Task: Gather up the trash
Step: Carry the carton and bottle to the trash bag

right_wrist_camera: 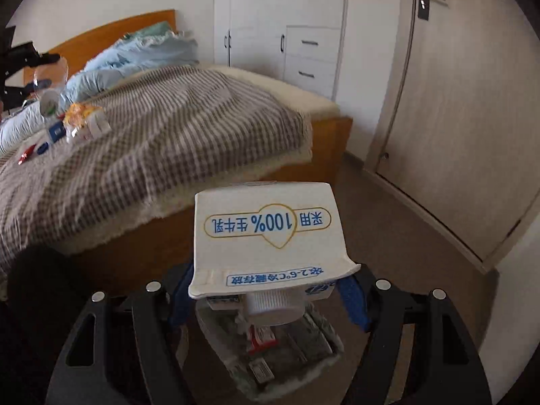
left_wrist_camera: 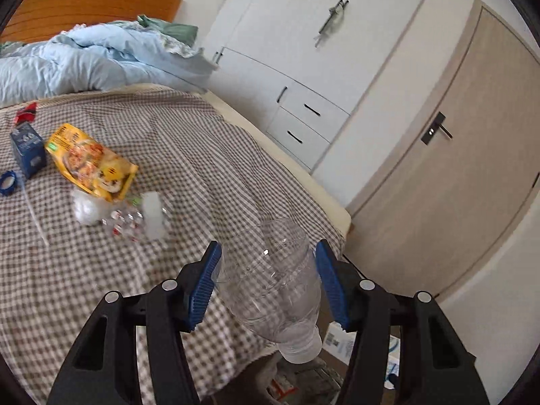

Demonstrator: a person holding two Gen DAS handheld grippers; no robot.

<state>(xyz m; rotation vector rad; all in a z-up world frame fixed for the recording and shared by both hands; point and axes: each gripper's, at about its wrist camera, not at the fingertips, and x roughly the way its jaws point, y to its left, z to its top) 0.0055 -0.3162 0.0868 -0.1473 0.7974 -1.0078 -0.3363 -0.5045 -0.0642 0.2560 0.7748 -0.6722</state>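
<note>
My left gripper [left_wrist_camera: 266,283] is shut on a clear plastic bottle [left_wrist_camera: 280,290], neck down, held over the bed's foot corner. My right gripper [right_wrist_camera: 266,290] is shut on a white milk carton [right_wrist_camera: 266,233] with blue print, cap toward me, held above a grey trash box [right_wrist_camera: 270,351] on the floor. That box also shows in the left wrist view [left_wrist_camera: 303,378], below the bottle. On the checked bedspread [left_wrist_camera: 168,155] lie a yellow snack bag [left_wrist_camera: 91,162], a blue box [left_wrist_camera: 27,148], a crushed clear bottle [left_wrist_camera: 128,219], a blue ring [left_wrist_camera: 8,184] and a red wrapper [left_wrist_camera: 25,111].
A light blue duvet [left_wrist_camera: 84,60] is bunched at the wooden headboard [left_wrist_camera: 84,6]. A white wardrobe [left_wrist_camera: 303,67] with drawers stands beyond the bed and a beige door [left_wrist_camera: 455,168] to the right. Brown floor [right_wrist_camera: 388,236] lies between bed and door.
</note>
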